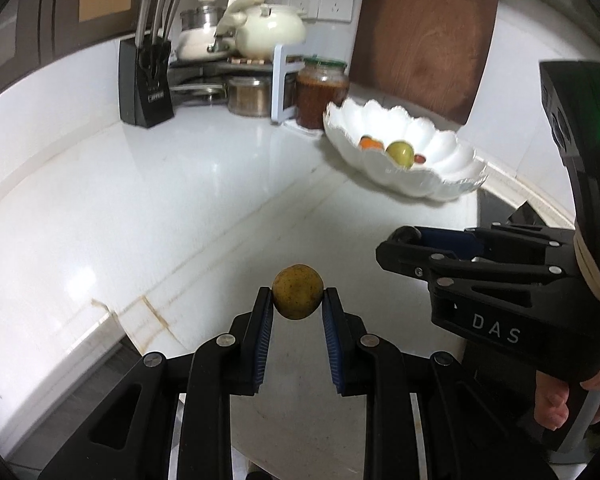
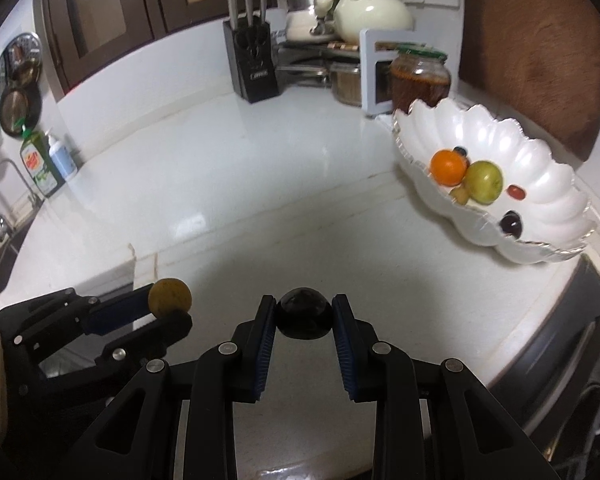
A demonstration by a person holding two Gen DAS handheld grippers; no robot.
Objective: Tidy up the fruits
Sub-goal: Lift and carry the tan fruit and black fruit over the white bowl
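Note:
My left gripper (image 1: pixel 297 300) is shut on a small yellow-brown round fruit (image 1: pixel 297 292), held above the white counter. From the right wrist view the same fruit (image 2: pixel 169 296) shows at the left gripper's (image 2: pixel 172 306) tips. My right gripper (image 2: pixel 304 318) is shut on a dark, glossy round fruit (image 2: pixel 304 316). In the left wrist view the right gripper (image 1: pixel 400 246) comes in from the right, its fruit hidden. A white scalloped bowl (image 2: pixel 548 168) at the right holds an orange (image 2: pixel 447 167), a green apple (image 2: pixel 485 181) and a few small fruits. The bowl (image 1: pixel 440 140) lies beyond both grippers.
A black knife block (image 2: pixel 254 64), pots on a rack (image 2: pixel 340 20), a glass jar (image 2: pixel 420 76) and a wooden board (image 2: pixel 540 48) line the back wall. Soap bottles (image 2: pixel 44 164) and a sink tap stand at the far left. The counter edge (image 2: pixel 540 344) drops off at the right.

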